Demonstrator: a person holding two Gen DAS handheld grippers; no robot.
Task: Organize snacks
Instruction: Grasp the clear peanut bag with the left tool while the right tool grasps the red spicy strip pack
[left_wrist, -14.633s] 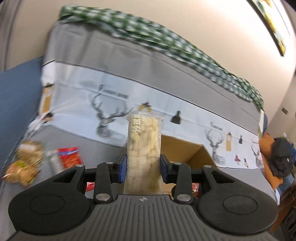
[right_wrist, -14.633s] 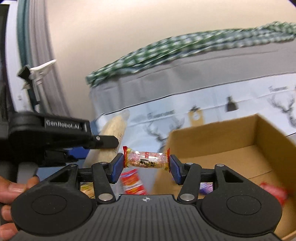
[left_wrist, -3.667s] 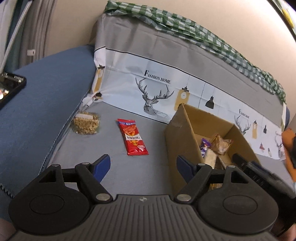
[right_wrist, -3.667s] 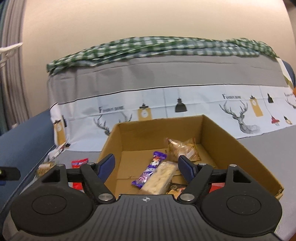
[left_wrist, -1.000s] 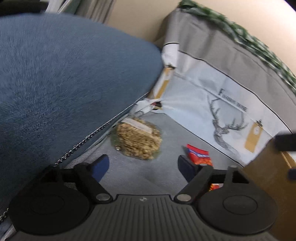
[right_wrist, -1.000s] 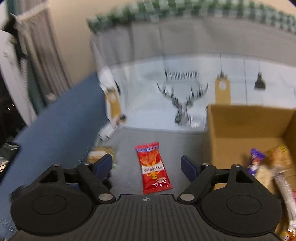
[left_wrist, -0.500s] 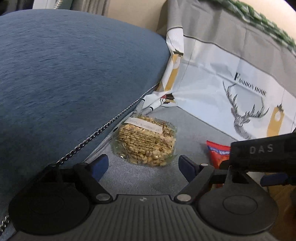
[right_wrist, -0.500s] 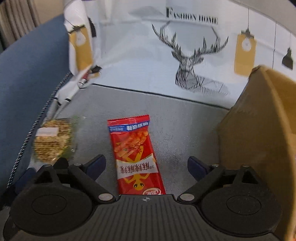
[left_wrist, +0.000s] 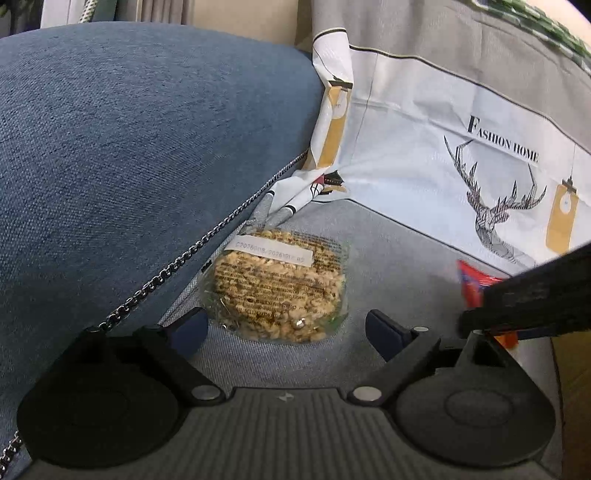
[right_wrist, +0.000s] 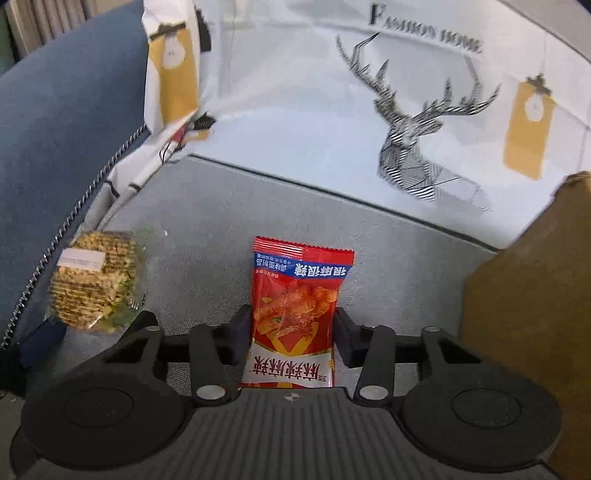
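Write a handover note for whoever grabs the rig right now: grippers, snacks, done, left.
Right gripper: fingers have just closed in on the red snack packet lying on the grey sofa cover; grip looks made, not lifted.
Left gripper: open, straddling the round nut cake pack by the blue cushion, not gripping.
Cardboard box to the right; contents hidden.
Left: box both.
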